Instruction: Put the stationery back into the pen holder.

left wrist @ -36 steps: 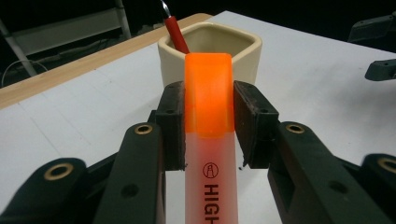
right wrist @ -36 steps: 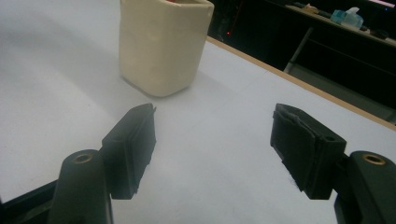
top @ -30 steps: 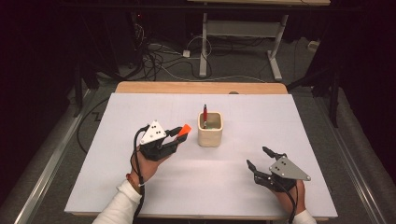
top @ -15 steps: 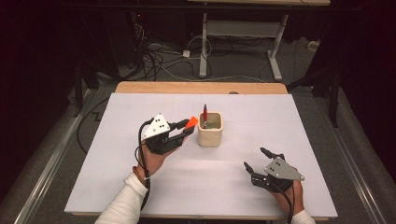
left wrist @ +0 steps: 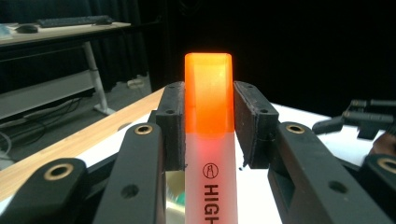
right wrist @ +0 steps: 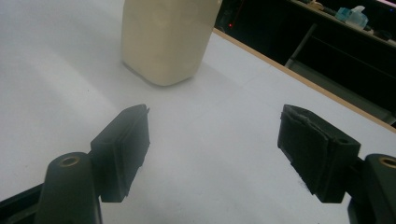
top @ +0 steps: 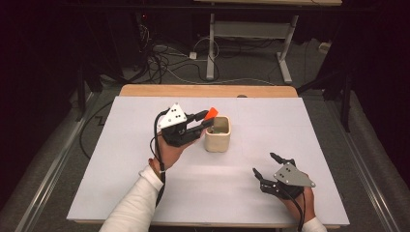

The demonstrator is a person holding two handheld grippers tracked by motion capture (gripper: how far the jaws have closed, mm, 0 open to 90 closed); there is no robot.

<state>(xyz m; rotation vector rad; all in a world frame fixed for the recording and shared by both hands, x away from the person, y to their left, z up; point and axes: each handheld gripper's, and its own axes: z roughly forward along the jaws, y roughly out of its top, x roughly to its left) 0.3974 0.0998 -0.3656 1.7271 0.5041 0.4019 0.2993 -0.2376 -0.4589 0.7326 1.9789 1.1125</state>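
My left gripper (top: 207, 122) is shut on a highlighter (left wrist: 208, 140) with a white barrel and an orange cap (top: 211, 114). It holds the cap over the near-left rim of a cream cup (top: 218, 137) that stands mid-table. In the left gripper view both pads press the highlighter's sides just below the cap. My right gripper (top: 266, 163) rests low near the front right of the table, open with nothing between its fingers. In the right gripper view the open gripper (right wrist: 215, 135) points at the cup (right wrist: 166, 37), a short way ahead.
A white sheet (top: 121, 159) covers the table, with a wooden strip (top: 208, 90) along the far edge. Beyond it are a dark floor with cables (top: 164, 63) and a desk frame (top: 251, 34). The other gripper (left wrist: 364, 122) shows at the right of the left gripper view.
My left gripper has carried the highlighter rightward and up to the cup's rim. My right gripper has shifted slightly, staying open near the front edge.
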